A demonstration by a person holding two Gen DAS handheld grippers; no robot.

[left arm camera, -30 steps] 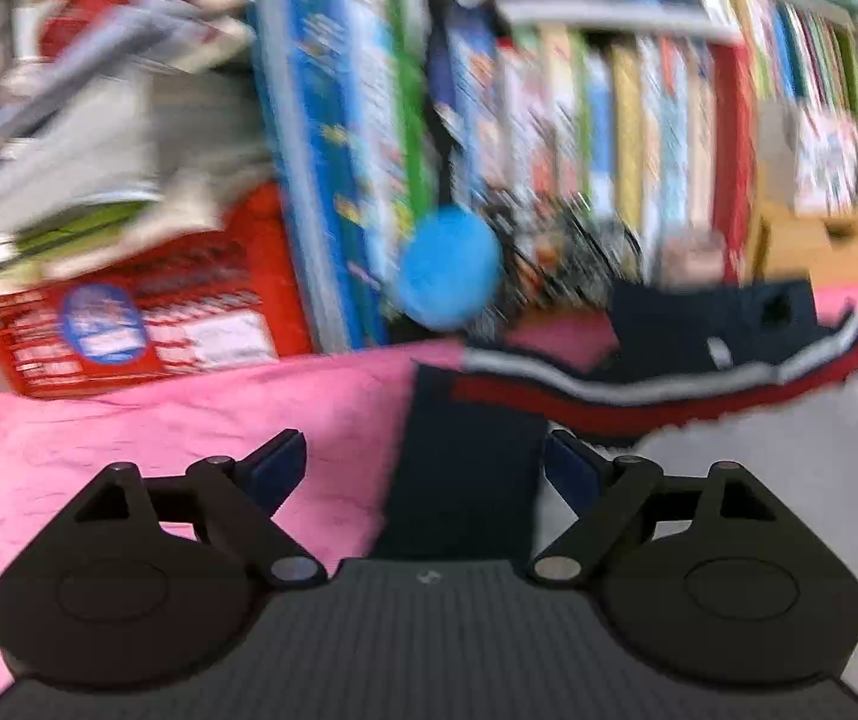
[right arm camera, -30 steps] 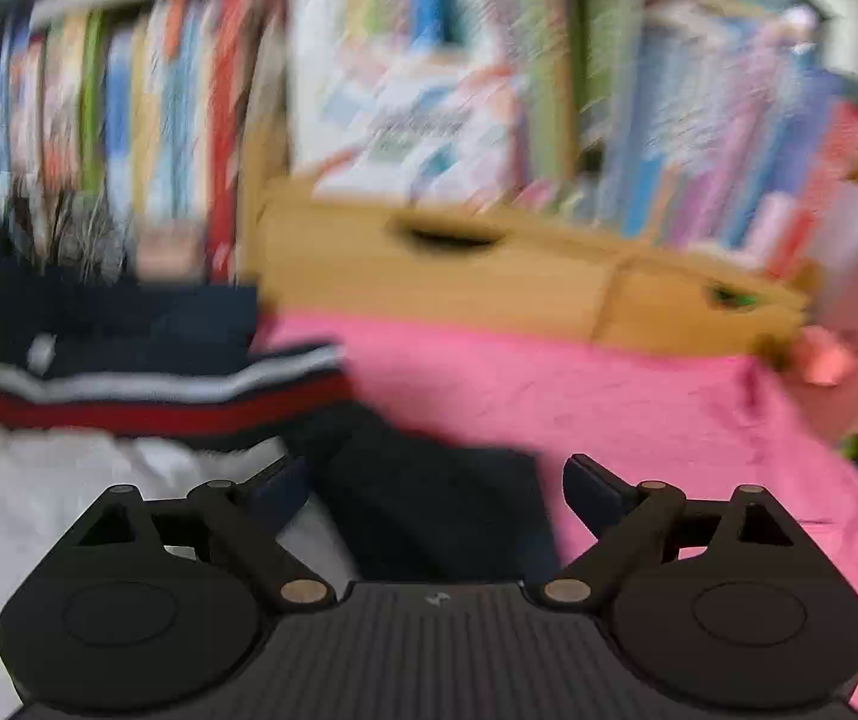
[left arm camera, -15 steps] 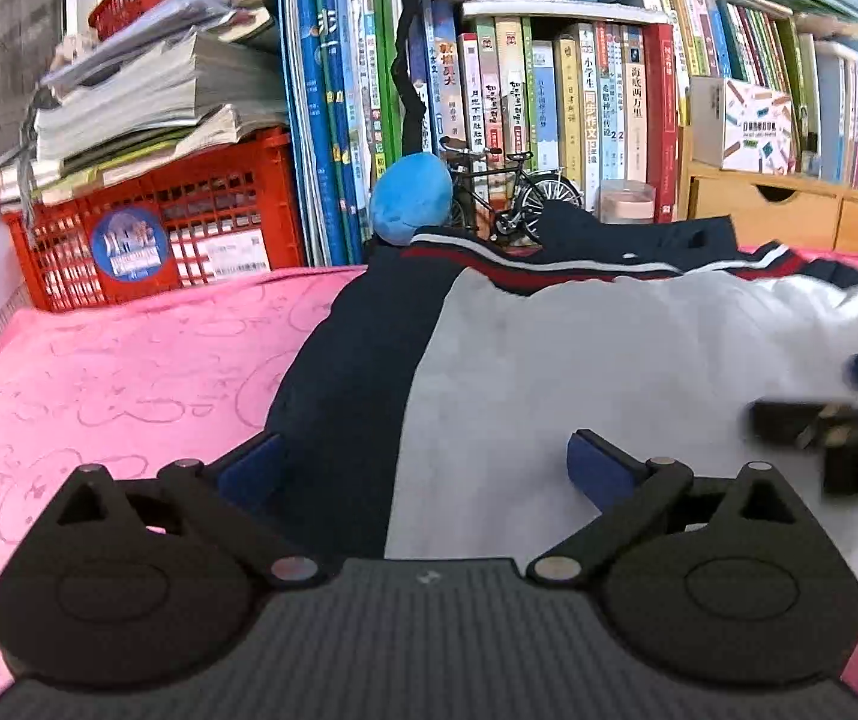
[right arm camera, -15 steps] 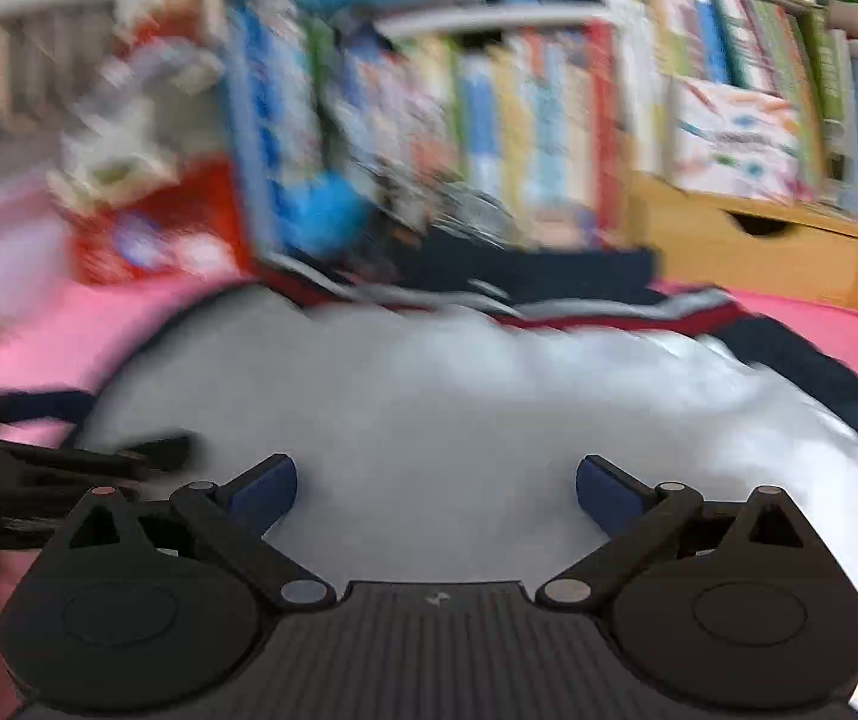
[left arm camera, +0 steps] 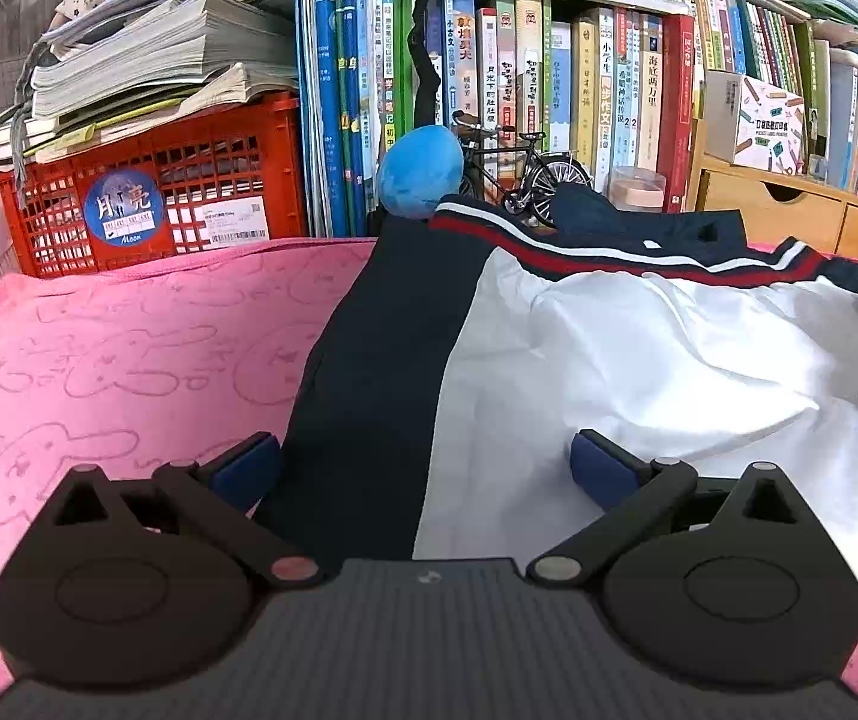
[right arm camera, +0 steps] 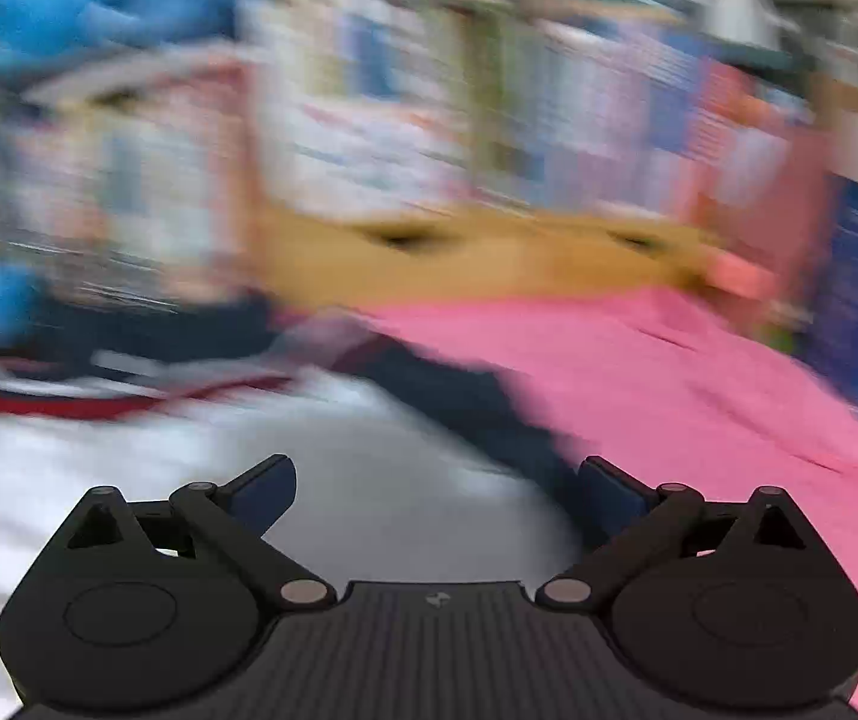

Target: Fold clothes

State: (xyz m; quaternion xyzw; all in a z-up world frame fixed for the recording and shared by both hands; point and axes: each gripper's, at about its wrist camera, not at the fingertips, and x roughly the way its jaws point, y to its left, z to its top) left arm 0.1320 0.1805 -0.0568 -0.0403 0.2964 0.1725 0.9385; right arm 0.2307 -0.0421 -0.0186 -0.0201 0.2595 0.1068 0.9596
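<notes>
Jacket cut off at right, right view blurred, both grippers' jaws wide, empty

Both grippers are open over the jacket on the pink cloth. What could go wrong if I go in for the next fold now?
The right gripper view is badly blurred, so its aim at the jacket edge is uncertain. The toy bicycle and jar stand right behind the collar; a tug could topple them. The left gripper might also pinch the pink cloth.

Your left gripper points forward and slightly down, its jaws spread wide with nothing pinched between the blue pads. Your right gripper is likewise wide apart and empty-handed, its view smeared by blur.
</notes>
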